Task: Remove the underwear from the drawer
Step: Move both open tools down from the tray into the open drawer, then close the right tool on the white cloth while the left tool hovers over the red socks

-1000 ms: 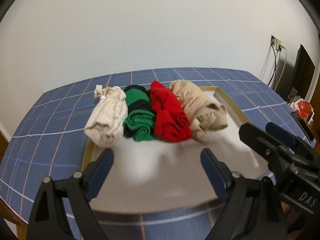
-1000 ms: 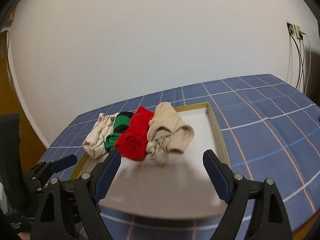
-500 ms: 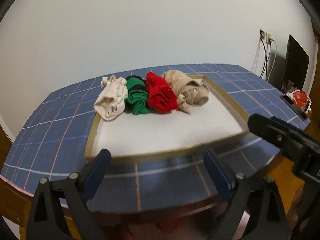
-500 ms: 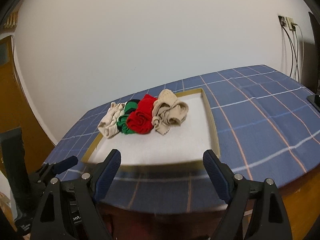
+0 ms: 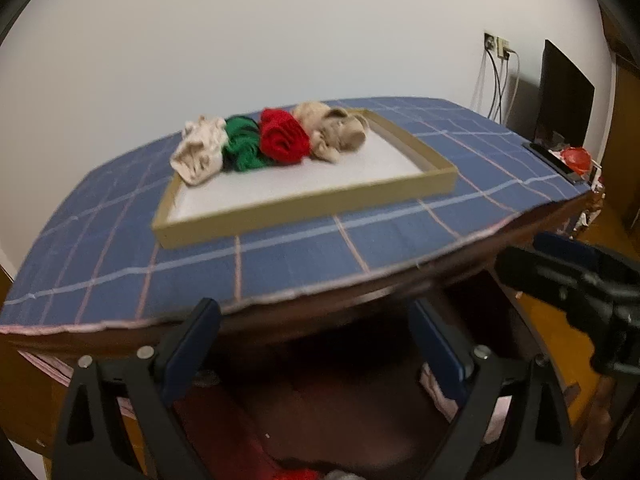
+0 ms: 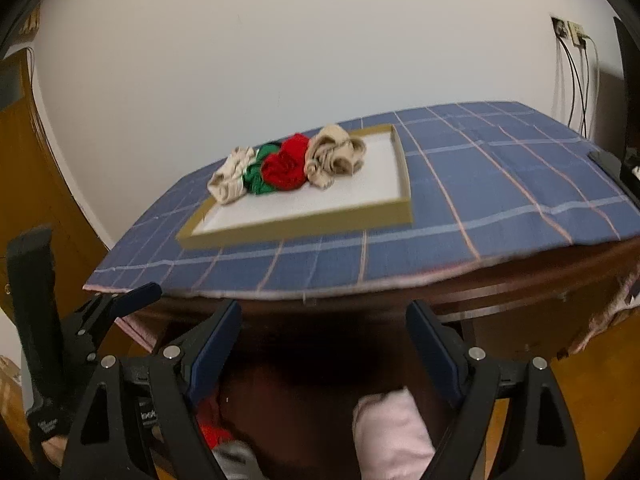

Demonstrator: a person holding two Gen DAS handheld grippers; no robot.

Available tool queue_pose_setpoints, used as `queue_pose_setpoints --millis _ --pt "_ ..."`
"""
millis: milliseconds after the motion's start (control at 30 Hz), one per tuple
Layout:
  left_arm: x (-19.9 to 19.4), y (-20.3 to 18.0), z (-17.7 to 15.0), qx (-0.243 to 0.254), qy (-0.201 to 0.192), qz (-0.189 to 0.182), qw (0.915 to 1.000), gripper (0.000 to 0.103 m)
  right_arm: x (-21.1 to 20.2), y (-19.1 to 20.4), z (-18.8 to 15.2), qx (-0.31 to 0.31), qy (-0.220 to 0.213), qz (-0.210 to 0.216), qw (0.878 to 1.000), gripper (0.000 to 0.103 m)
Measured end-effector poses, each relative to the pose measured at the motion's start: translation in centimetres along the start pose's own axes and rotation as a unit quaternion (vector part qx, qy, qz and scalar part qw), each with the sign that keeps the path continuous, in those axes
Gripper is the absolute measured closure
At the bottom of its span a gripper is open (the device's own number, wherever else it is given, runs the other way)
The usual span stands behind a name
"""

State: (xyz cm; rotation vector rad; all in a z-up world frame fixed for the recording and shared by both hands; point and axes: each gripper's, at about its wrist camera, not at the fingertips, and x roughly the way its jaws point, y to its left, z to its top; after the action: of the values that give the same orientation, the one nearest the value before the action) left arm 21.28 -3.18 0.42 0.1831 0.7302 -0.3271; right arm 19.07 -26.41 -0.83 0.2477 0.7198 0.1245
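Below the table's front edge an open drawer (image 6: 316,376) shows dark, with a pink folded piece (image 6: 390,428), a red piece (image 6: 212,436) and a grey piece (image 6: 236,458) in it. My right gripper (image 6: 324,316) hangs open above it, holding nothing. My left gripper (image 5: 314,316) is open and empty too, at the same edge. On the table a shallow tan tray (image 5: 304,208) holds rolled underwear in a row: cream (image 5: 198,152), green (image 5: 242,148), red (image 5: 282,140) and beige (image 5: 336,134). Both grippers are well short of the tray.
A blue checked cloth (image 5: 280,256) covers the table. A dark monitor (image 5: 564,100), wall cables (image 5: 496,80) and a red object (image 5: 576,158) stand off to the right. A wooden door (image 6: 24,160) is at the left. The right gripper's body (image 5: 568,288) sits close beside my left one.
Both grippers have drawn back from over the tray, past the table's front edge, and sunk a little. The space under the table with clothes has come into view.
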Motion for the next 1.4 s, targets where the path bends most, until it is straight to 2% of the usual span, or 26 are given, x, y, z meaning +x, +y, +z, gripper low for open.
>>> queue_pose_setpoints --millis 467,700,867,1033,1133,1300,1400 --pt "-0.9 1.0 -6.6 -0.009 0.041 0.004 0.9991 0.007 -2.0 -2.2 -5.9 0.03 0.032 -0.023 0.999 0.017" --pt "-1.0 2.2 -10.1 -0.021 0.08 0.002 0.9966 0.007 -1.7 -3.5 -9.0 0.05 0.093 -0.02 0.994 0.017" --pt "-0.3 3.6 -10.7 -0.028 0.101 0.01 0.9944 0.007 0.4 -3.2 -8.4 0.022 0.142 -0.027 0.989 0.017" --pt "0.9 6.0 -10.7 -0.064 0.133 0.002 0.9891 0.007 5.1 -2.9 -8.2 -0.029 0.227 -0.024 0.973 0.017" --pt "1.5 7.0 -10.6 -0.078 0.141 0.001 0.9869 0.007 7.1 -2.8 -8.4 -0.048 0.261 -0.032 0.964 0.017" --pt "2.9 6.8 -10.0 -0.065 0.153 0.002 0.986 0.007 9.3 -3.0 -9.0 -0.067 0.303 -0.059 0.949 0.017" --pt "3.6 6.6 -9.8 -0.053 0.17 -0.022 0.9837 0.007 10.0 -2.3 -9.5 -0.098 0.325 -0.073 0.938 0.017"
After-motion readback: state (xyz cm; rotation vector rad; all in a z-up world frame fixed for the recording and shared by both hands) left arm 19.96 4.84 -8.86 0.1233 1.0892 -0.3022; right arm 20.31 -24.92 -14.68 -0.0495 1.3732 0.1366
